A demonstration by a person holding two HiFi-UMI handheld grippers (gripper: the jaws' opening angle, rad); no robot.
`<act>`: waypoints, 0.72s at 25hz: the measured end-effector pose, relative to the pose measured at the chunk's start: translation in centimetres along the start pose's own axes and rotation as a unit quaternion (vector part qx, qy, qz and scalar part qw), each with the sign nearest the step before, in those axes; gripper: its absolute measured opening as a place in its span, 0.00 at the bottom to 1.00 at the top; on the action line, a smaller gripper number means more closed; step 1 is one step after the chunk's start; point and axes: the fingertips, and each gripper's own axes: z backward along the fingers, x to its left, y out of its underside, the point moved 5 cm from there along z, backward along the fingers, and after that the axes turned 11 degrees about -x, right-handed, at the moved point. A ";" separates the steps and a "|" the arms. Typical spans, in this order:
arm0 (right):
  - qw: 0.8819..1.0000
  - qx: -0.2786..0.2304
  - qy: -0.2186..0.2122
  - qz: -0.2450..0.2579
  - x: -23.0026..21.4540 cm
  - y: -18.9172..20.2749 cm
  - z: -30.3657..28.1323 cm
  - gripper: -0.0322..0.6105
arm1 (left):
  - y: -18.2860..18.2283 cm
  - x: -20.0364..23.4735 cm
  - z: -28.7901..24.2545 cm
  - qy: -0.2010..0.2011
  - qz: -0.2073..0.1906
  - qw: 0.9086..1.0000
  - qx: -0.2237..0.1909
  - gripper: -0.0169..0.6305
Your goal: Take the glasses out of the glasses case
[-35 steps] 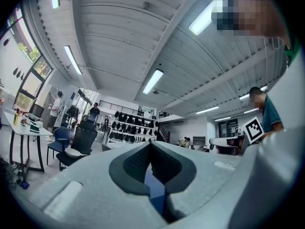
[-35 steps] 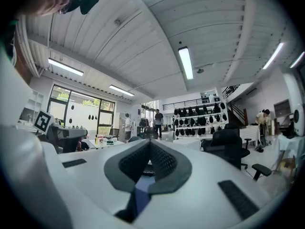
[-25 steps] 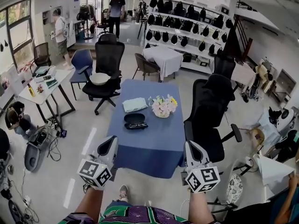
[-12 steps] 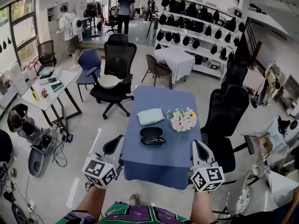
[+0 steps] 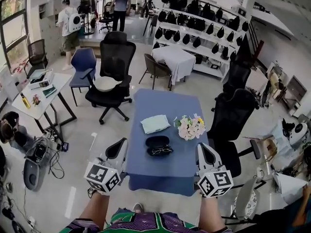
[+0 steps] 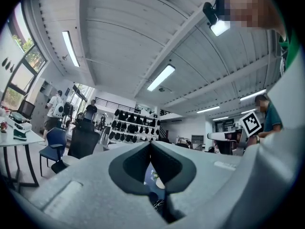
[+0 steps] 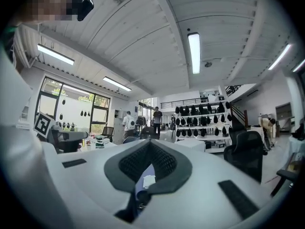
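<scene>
A black glasses case [image 5: 157, 141] lies open on the blue table [image 5: 160, 103], with dark glasses [image 5: 160, 150] resting in its near half. My left gripper [image 5: 120, 147] hangs shut and empty off the table's near left corner. At the near right corner my right gripper [image 5: 203, 149] is also shut and holds nothing. Both point level toward the table, short of the case. In the left gripper view the jaws meet at the tip [image 6: 150, 143], and the glasses [image 6: 157, 205] show through the gap below. The right gripper view shows the jaws closed at their tip [image 7: 149, 141].
A folded pale cloth [image 5: 155, 124] and a bunch of flowers [image 5: 190, 126] lie on the table beyond the case. Black office chairs [image 5: 232, 115] stand at the table's right and behind it [image 5: 112, 67]. A white desk [image 5: 41, 89] is at the left, and people stand far back.
Both grippers and the head camera have moved forward toward the blue table, which now lies closer between the two grippers. Jaws stayed shut.
</scene>
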 end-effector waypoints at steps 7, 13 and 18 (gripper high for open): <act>1.000 0.010 0.003 -0.001 0.2 0.8 -0.4 0.05 | 1.6 0.5 -1.3 0.012 0.031 0.999 0.005 0.05; 1.000 0.007 0.003 -0.007 -0.8 0.9 -1.3 0.05 | 1.7 -0.6 -3.3 0.029 0.028 0.999 0.004 0.05; 1.000 -0.003 -0.010 -0.016 -2.1 0.9 -3.3 0.05 | 2.2 -1.0 -5.5 0.032 0.023 0.999 0.006 0.05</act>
